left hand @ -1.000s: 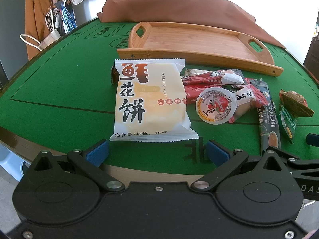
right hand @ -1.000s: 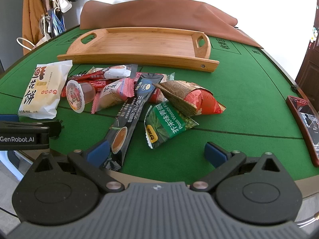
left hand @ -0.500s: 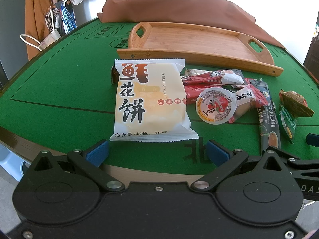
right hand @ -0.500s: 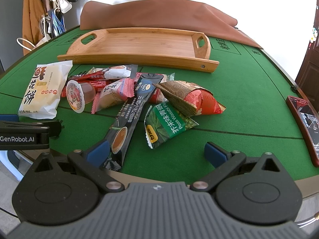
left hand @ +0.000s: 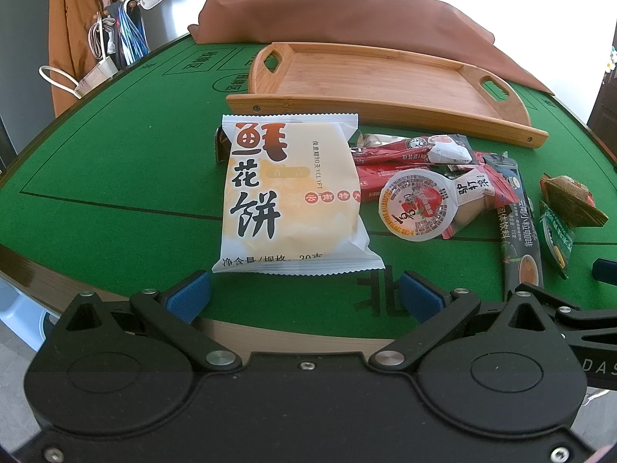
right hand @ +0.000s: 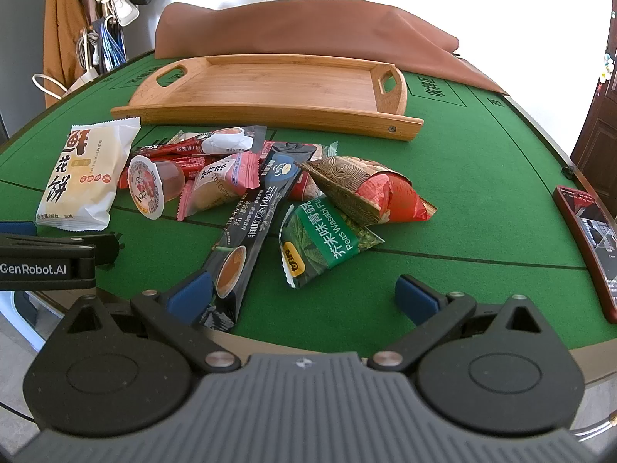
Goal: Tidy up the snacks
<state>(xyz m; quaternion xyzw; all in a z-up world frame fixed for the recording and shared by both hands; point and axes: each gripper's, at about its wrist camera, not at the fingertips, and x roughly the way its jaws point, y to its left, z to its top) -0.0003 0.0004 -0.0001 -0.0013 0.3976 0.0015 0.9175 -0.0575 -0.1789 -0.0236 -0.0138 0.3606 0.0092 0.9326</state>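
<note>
Much of the snack pile was half buried: the red stick packets (left hand: 389, 177) lay under the jelly cup (left hand: 414, 208) and the pink candy wrapper (right hand: 219, 185), so their printing could not be read in full, and a small dark packet (left hand: 218, 146) showed only a corner from beneath the white flower-cake packet (left hand: 285, 196). In the left wrist view the green wasabi-pea bag (right hand: 327, 239) was squeezed against the right edge and hard to make out. A red phone (right hand: 590, 247) lay near the table's right rim, partly cut off by the fisheye border. All the snacks rested on the green felt table (right hand: 482, 177), bunched just in front of the wooden tray (right hand: 270, 88), which held nothing; a brown cloth (right hand: 308, 31) was heaped behind it, and bags and a coat hung at the far left. The long black coffee sachet (right hand: 254, 227) ran down from the pile, its lower end beside the right gripper's (right hand: 304, 293) left finger. The gold-and-red pouch (right hand: 362, 193) overlapped the pea bag. Both tools sat low at the near table edge, pointing toward the tray. The left gripper (left hand: 304, 293) had its blue pads spread wide, just short of the flower-cake packet and gripping nothing; the right one was likewise spread and empty.
</note>
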